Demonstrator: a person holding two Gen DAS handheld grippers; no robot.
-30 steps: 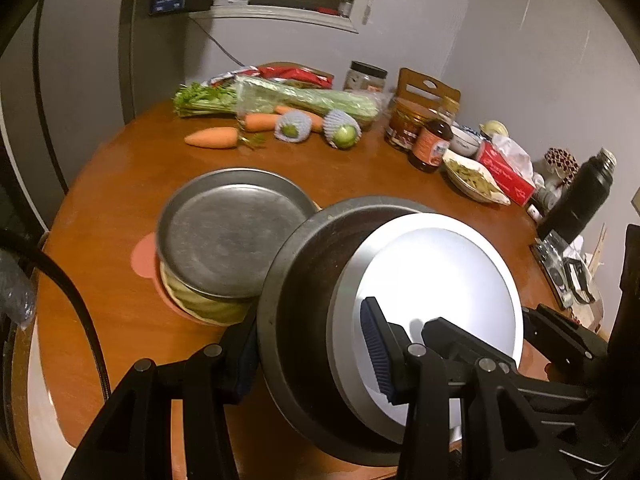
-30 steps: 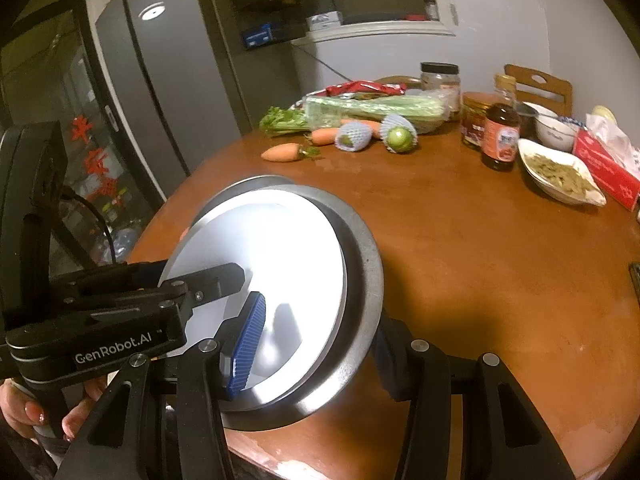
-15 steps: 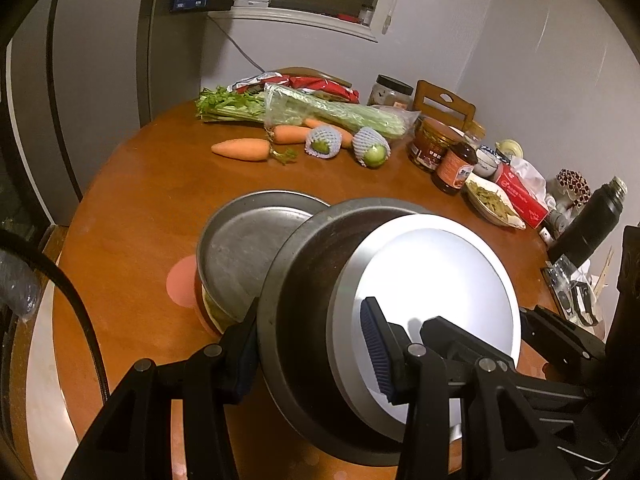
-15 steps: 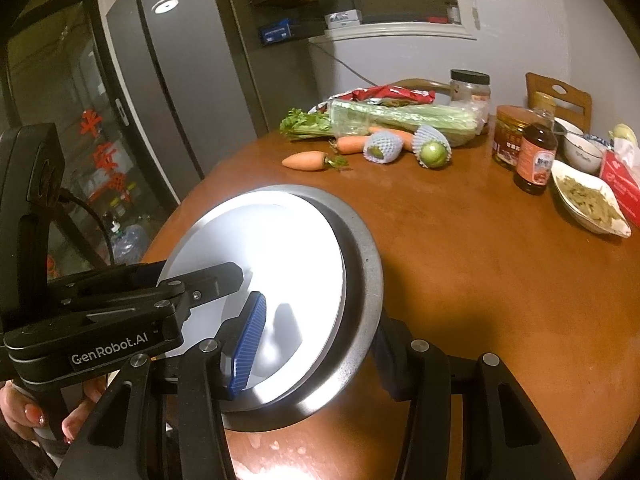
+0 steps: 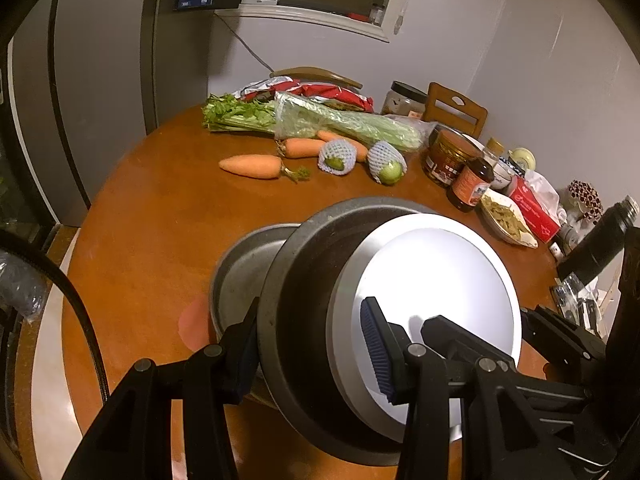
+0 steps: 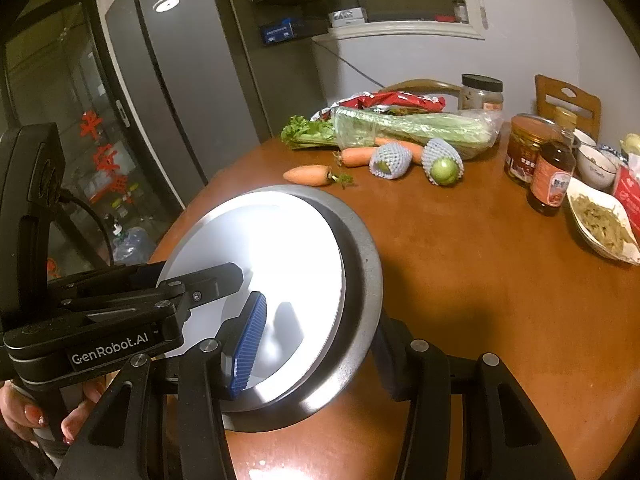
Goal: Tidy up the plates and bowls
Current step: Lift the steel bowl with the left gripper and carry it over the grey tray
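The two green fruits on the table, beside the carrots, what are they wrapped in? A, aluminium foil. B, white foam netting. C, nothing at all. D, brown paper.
B: in the right wrist view both green fruits sit in white foam mesh sleeves, one almost fully covered, lying by the carrots in front of the bagged celery.

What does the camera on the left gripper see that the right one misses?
Only the left wrist view shows a second grey metal plate resting on the table behind the held stack, plus a black flask.

Only the right wrist view shows the person's hand and the tall grey fridge.

Both show the dark round pan with the shiny silver plate clamped together, and the carrots.
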